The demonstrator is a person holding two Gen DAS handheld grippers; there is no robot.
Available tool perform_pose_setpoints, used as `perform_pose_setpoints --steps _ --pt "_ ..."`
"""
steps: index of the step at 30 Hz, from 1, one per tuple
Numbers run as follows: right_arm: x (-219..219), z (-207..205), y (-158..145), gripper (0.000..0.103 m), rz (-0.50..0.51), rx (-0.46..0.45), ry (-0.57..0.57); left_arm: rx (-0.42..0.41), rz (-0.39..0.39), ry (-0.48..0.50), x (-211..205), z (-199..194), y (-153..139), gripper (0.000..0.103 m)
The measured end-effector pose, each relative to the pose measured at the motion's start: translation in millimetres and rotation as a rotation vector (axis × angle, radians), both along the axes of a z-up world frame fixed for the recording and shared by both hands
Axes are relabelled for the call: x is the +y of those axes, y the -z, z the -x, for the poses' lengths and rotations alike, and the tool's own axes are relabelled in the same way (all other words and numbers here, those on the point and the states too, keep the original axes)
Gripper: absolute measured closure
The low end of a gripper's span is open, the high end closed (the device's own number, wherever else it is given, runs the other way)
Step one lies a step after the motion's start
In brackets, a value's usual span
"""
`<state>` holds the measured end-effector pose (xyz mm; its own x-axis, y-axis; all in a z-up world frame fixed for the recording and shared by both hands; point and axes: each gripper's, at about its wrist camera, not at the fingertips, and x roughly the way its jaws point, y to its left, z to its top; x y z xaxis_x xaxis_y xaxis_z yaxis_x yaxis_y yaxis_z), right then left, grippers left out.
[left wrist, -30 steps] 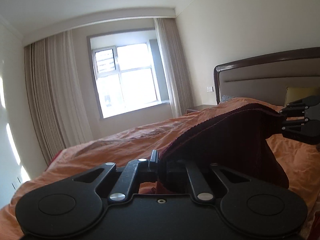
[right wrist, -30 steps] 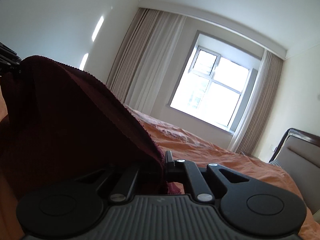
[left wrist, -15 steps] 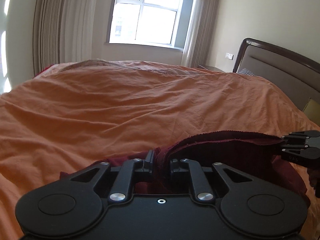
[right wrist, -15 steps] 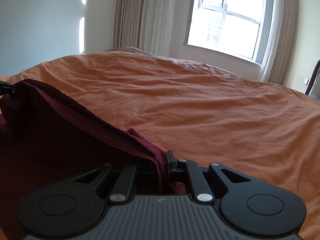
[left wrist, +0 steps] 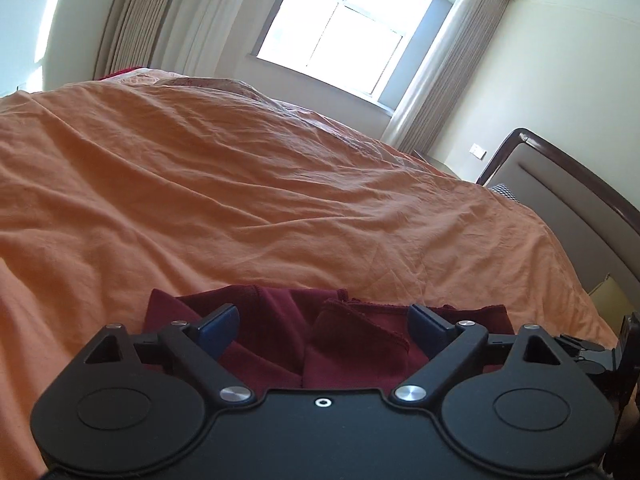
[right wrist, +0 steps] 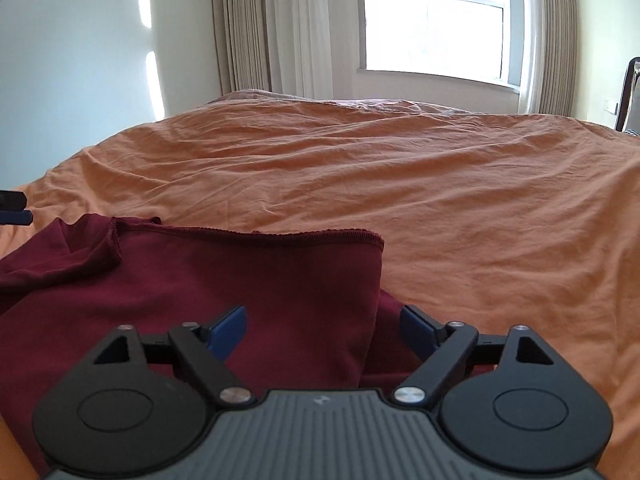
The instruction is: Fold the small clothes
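Note:
A dark red garment [right wrist: 248, 280] lies folded on the orange bedspread [right wrist: 460, 184], its hemmed edge facing the window. In the left wrist view the same garment [left wrist: 320, 328] sits bunched below my left gripper [left wrist: 322, 322], whose jaws are opening, blue pads wide apart and off the cloth. My right gripper [right wrist: 322, 322] is opening too, hovering over the garment's right corner with nothing pinched. The right gripper's black tip [left wrist: 588, 350] shows at the left view's right edge, and the left gripper's tip [right wrist: 14, 208] shows at the right view's left edge.
The orange bedspread [left wrist: 260, 184] stretches wide beyond the garment. A padded headboard with a dark wood frame [left wrist: 568, 204] stands at the right. A bright window [right wrist: 436, 20] with curtains lies past the far side of the bed.
Both grippers came down with the garment from mid-air to the bed, then let go of it: jaws that pinched the cloth now stand wide apart. The garment rests flat.

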<state>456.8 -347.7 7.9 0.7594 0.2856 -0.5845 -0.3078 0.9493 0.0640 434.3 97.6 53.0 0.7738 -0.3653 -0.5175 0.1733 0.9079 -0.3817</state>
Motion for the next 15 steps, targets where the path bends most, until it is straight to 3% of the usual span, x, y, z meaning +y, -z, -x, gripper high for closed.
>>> perform_pose_setpoints --steps 5,10,12,14,15 --pt "-16 54 -1 0.001 -0.043 -0.063 0.007 -0.044 -0.112 0.054 -4 41 4 0.002" --pt "-22 98 9 0.001 -0.100 -0.096 0.035 -0.095 -0.239 0.132 -21 83 18 0.001" --pt "-22 109 13 0.010 -0.111 -0.115 0.052 -0.106 -0.283 0.149 -28 91 23 0.002" --pt "-19 113 15 0.022 -0.116 -0.113 0.071 -0.125 -0.323 0.150 -34 96 27 0.013" --pt "-19 113 17 0.031 -0.127 -0.104 0.075 -0.117 -0.349 0.134 -37 95 28 0.026"
